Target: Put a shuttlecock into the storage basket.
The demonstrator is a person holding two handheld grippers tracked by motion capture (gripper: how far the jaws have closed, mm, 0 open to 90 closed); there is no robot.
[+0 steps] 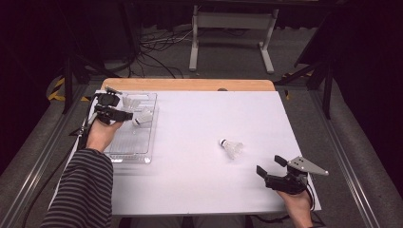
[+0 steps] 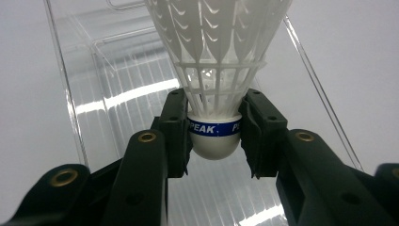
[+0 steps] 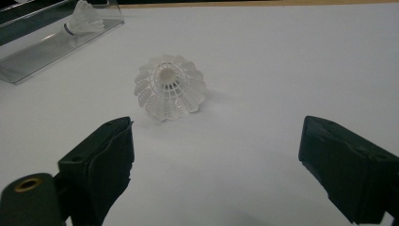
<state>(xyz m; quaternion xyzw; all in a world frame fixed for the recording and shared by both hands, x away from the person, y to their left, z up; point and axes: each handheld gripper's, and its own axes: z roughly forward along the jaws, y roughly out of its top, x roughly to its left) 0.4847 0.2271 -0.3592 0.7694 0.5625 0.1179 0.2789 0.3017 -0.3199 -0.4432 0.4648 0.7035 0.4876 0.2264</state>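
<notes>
A: Why does the left gripper (image 1: pixel 124 115) sit over the tray (image 1: pixel 148 152)?

B: It looks like the drop-off spot. Its jaws are closed partway on a shuttlecock (image 2: pixel 217 70), pads pressing either side of the white cork just at the blue band. Holding it by the cork makes sense: that part is firm, while the skirt would crush.

A: And the skirt?

B: It fans away from the jaws, out over the clear tray floor. In the high view the tray lies at the far left of the table (image 1: pixel 214 190), and another shuttlecock (image 1: pixel 129 102) seems to rest at its far end already, though it is too small to be sure.

A: What about the right gripper (image 1: pixel 269 165)?

B: Near right, jaws spread wide and holding nothing. It points at the loose shuttlecock (image 3: pixel 170 87), which lies on its side on the bare table, right of centre, well apart from the tray.

A: How does that one look?

B: White plastic, a lattice skirt of feather-shaped ribs, open end turned toward the right gripper, cork pointing away. Probably that is why the jaws stand so wide: the skirt faces them first.

A: So the work is part done?

B: Likely so: one held over the tray, one left to collect.
</notes>
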